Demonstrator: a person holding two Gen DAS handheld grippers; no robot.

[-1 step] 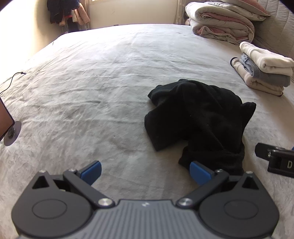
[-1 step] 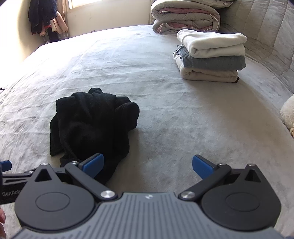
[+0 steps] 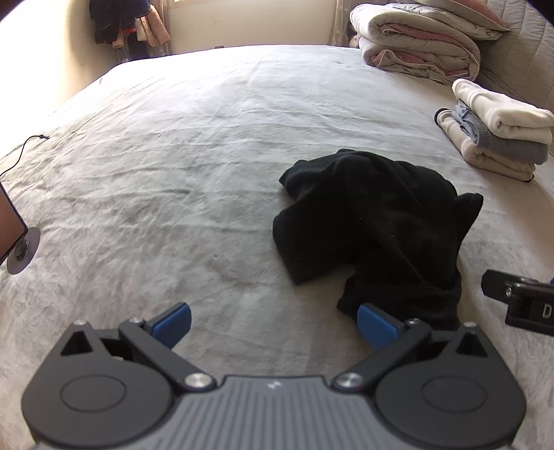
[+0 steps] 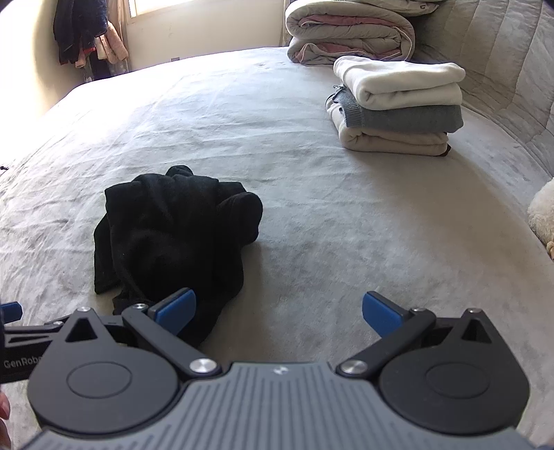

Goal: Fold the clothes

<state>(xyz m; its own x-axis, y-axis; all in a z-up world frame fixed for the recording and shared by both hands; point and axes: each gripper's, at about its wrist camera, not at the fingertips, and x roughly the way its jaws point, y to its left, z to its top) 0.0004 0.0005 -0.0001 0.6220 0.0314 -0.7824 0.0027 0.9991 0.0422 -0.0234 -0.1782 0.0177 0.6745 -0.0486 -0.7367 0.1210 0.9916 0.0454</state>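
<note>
A crumpled black garment (image 3: 374,225) lies in a heap on the grey bed sheet (image 3: 173,155). My left gripper (image 3: 273,320) hovers near its front left, wide open, with only bare sheet between the blue pads. Its right pad (image 3: 374,323) overlaps the heap's near edge in the picture. In the right wrist view the same garment (image 4: 173,235) lies to the left, and my right gripper (image 4: 278,306) stands wide open over bare sheet. Its left pad (image 4: 176,308) sits in front of the garment's near hem. Neither gripper holds anything.
A stack of three folded garments (image 4: 398,104) sits at the far right beside a folded duvet (image 4: 349,31) and a padded headboard. A screen on a round stand (image 3: 14,235) and a cable (image 3: 20,152) lie at the left edge. A pale plush (image 4: 542,214) is far right.
</note>
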